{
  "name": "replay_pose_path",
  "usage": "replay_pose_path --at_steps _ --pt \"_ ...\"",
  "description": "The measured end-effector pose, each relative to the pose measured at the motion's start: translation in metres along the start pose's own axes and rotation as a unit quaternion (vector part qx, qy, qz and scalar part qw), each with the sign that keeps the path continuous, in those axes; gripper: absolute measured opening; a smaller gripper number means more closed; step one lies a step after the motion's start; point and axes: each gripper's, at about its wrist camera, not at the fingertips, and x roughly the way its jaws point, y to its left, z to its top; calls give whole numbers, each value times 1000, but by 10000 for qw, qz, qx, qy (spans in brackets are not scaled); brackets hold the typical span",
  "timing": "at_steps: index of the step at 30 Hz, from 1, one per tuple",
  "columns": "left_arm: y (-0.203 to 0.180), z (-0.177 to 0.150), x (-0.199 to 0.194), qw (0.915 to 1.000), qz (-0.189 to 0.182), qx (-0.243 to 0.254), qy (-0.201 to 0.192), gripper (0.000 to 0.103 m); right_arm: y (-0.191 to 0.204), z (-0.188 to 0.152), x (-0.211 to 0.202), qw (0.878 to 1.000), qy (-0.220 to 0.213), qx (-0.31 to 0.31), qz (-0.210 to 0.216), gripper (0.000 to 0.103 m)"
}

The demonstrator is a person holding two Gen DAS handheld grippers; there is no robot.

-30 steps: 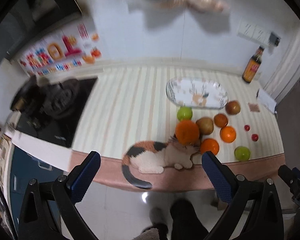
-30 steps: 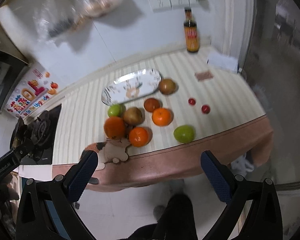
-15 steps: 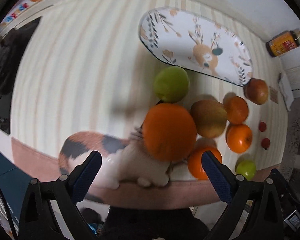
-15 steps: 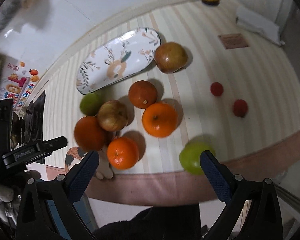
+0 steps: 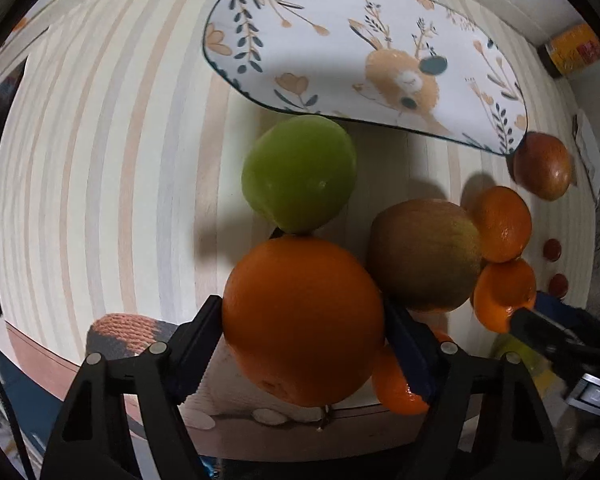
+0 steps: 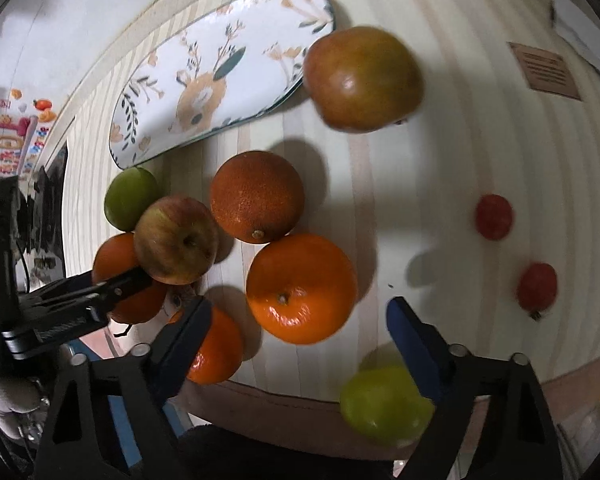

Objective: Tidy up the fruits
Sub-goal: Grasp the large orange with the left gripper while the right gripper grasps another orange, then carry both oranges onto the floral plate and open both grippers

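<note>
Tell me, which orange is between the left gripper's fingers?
The big orange nearest the table's front edge, just below the green apple. The left gripper is closing around it; the other oranges lie outside.

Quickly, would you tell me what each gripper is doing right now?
Left gripper: closing around the large orange.
Right gripper: closing, nothing gripped yet.

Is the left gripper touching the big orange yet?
Touching. In the left wrist view both blue pads of the closing left gripper sit flush against the sides of the big orange, with no gap showing.
</note>
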Motion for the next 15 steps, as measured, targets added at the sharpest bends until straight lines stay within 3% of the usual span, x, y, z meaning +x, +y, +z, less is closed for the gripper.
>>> replay_pose_path --at_steps 3,5,8,15 --pt "10 -13 -6 9994 338 1 -32 77 5 2 14 9999 134 -84 -62 70" --pt "23 -24 -11 9994 351 -77 -15 78 11 1 17 9993 116 -224 -292 66" --pt "33 -33 -18 9996 203 -179 -39 80 18 0 20 9983 130 -407 -408 66" --pt "28 -31 -11 9995 322 28 -66 79 21 1 24 9984 115 -323 -441 67"
